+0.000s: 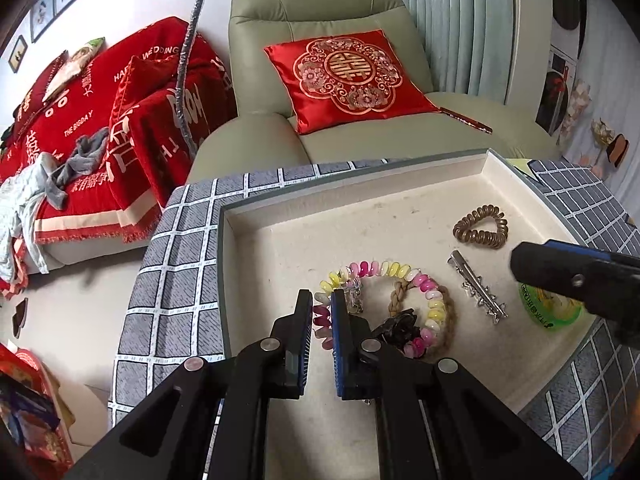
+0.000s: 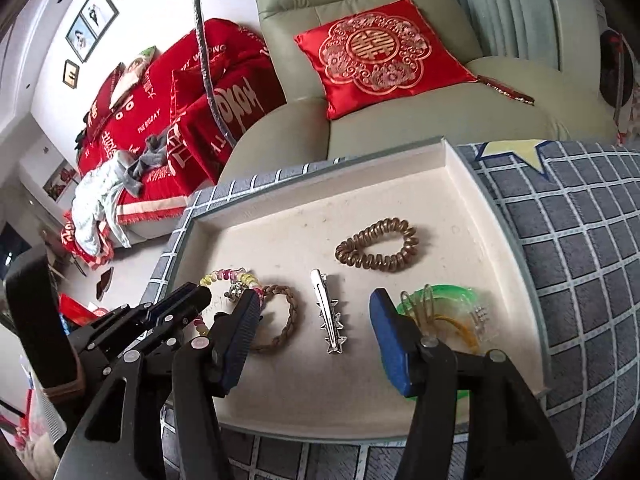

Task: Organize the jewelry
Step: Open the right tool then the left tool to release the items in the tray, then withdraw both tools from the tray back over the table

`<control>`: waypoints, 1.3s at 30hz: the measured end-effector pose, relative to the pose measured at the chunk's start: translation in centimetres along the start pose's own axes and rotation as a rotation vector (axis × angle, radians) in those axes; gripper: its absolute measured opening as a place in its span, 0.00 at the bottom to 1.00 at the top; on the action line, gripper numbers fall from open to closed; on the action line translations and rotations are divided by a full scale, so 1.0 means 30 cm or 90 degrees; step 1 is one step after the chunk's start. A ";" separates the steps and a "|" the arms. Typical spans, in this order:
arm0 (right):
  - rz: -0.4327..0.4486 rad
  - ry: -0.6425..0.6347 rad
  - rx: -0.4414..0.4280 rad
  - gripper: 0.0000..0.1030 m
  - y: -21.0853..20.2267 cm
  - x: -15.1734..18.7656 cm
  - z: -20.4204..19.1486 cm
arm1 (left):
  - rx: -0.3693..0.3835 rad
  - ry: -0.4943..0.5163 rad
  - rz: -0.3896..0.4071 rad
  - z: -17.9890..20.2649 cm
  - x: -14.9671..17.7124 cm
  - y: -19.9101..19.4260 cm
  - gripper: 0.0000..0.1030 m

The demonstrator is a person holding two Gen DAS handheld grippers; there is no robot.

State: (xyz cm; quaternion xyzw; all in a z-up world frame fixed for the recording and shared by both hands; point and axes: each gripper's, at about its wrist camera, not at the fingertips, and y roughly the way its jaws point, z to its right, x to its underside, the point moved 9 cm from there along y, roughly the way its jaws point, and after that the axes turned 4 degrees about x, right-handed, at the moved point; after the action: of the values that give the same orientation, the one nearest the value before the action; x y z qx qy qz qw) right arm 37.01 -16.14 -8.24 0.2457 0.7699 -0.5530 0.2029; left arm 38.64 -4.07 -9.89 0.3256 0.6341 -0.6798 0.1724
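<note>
A white tray (image 1: 360, 188) (image 2: 320, 196) holds the hair pieces. My left gripper (image 1: 321, 300) (image 2: 206, 292) is shut on the left side of a pink-and-yellow spiral hair tie (image 1: 384, 270) (image 2: 224, 276), whose beads fill the narrow gap between the pads. A brown braided ring (image 1: 448, 320) (image 2: 280, 316) and a dark flower piece (image 1: 400, 324) lie inside that tie. My right gripper (image 2: 316, 295) stands open over a silver spiked clip (image 2: 330, 316) (image 1: 478, 294) lying flat between its fingers, untouched. A brown spiral tie (image 2: 378, 250) (image 1: 480, 228) lies farther back.
A green round lid (image 2: 444, 312) (image 1: 552, 312) with thin elastics sits by the right finger. The tray rests on a grey checked cloth (image 2: 580, 260) (image 1: 172, 264). A green armchair (image 1: 320, 8) with a red cushion stands behind, and a red-covered sofa (image 1: 100, 120) is at the left.
</note>
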 end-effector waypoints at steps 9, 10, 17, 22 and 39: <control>0.005 0.018 0.015 0.60 -0.047 0.001 0.049 | -0.012 0.011 -0.009 0.011 -0.006 0.010 0.23; 0.005 0.019 0.017 0.60 -0.051 0.003 0.056 | -0.013 0.011 -0.007 0.010 -0.007 0.008 0.23; 0.009 0.030 0.026 0.60 -0.072 0.006 0.103 | -0.009 0.007 -0.005 0.011 -0.011 0.006 0.23; 0.011 0.030 0.029 0.60 -0.080 0.009 0.117 | 0.004 0.000 0.010 0.015 -0.028 -0.002 0.23; 0.014 -0.003 0.074 0.66 -0.095 0.029 0.135 | -0.028 -0.007 0.055 -0.024 -0.040 -0.076 1.00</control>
State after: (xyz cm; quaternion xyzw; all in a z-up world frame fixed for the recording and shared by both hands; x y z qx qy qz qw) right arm 34.77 -20.63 -7.85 0.2642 0.7332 -0.5951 0.1960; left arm 38.22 -3.27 -7.38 0.3450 0.6331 -0.6595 0.2126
